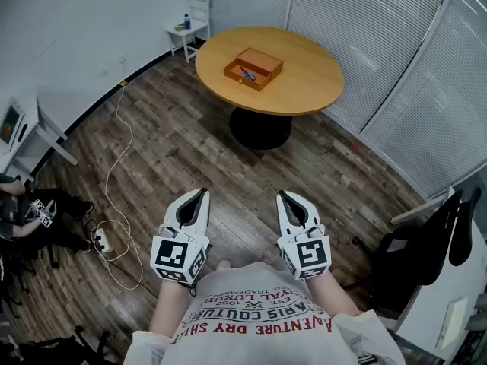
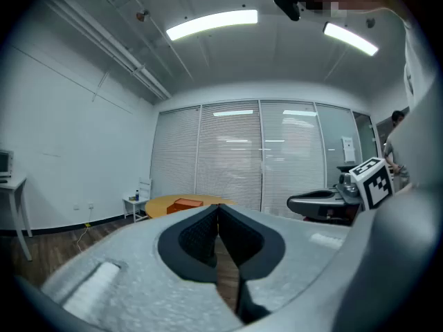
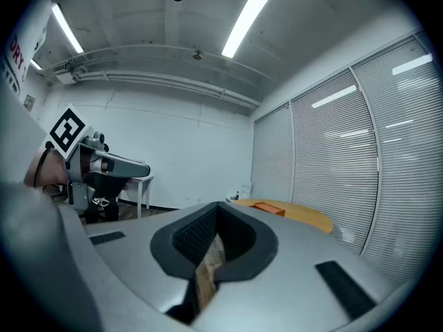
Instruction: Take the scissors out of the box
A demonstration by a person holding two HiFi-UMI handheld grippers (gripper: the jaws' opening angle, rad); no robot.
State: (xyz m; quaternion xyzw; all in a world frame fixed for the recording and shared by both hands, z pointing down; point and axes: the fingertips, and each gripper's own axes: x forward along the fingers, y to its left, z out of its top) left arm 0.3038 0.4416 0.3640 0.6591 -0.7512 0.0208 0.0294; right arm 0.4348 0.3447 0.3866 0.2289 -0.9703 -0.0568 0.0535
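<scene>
— Where do we see the scissors [image 1: 248, 74]?
— Far off, inside the open orange box [image 1: 261, 59] on the round table [image 1: 304, 82]. We make out blue handles, but they're too small to tell which way they point.
— And our grippers?
— Near us, the left gripper [image 1: 202, 193] and right gripper [image 1: 281, 195] are both pinched together and empty.

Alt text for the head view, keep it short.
A person holds the left claw and right claw, both shut and empty, above a wood floor. Ahead, an open orange box with scissors inside sits on a round wooden table.
</scene>
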